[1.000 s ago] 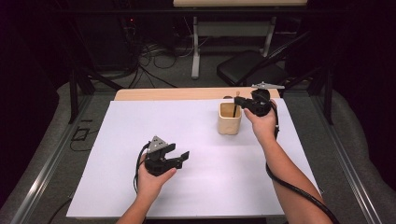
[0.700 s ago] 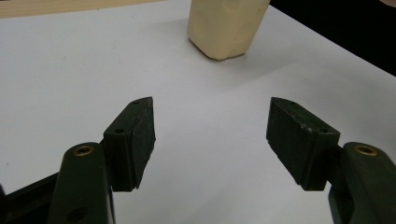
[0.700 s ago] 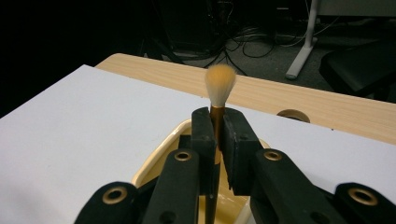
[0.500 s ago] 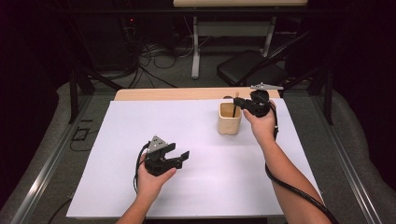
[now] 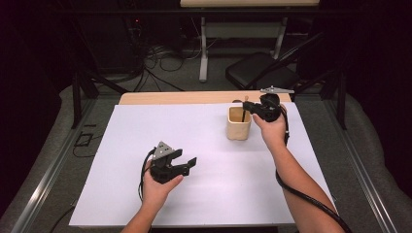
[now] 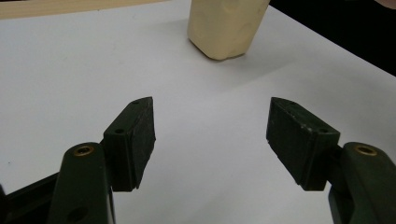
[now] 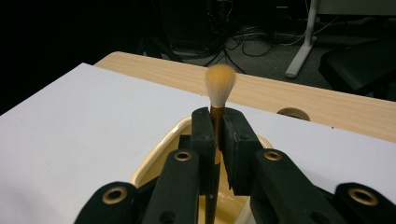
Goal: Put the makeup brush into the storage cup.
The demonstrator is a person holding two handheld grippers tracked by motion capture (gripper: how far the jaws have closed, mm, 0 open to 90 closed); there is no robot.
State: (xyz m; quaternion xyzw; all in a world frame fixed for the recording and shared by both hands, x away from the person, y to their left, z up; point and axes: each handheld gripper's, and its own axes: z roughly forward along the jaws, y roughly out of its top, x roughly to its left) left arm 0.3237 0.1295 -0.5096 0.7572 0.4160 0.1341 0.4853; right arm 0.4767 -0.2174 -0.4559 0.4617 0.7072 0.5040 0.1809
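A cream-coloured cup (image 5: 239, 124) stands on the white sheet at the right rear; its lower part is the cup (image 6: 226, 25) at the top of the left gripper view. My right gripper (image 5: 247, 107) hovers over the cup's rim and is shut on a small brush (image 7: 219, 91), held upright with the pale bristles above the jaws and the dark handle reaching down into the cup (image 7: 161, 163). My left gripper (image 5: 190, 162) rests low over the sheet at front left, open, with nothing between its pads (image 6: 135, 140).
The white sheet (image 5: 145, 131) covers most of a wooden table, whose bare far edge (image 5: 194, 97) shows behind it. A round hole (image 7: 293, 113) sits in that wood strip. A black chair (image 5: 262, 73), table legs and cables lie on the floor beyond.
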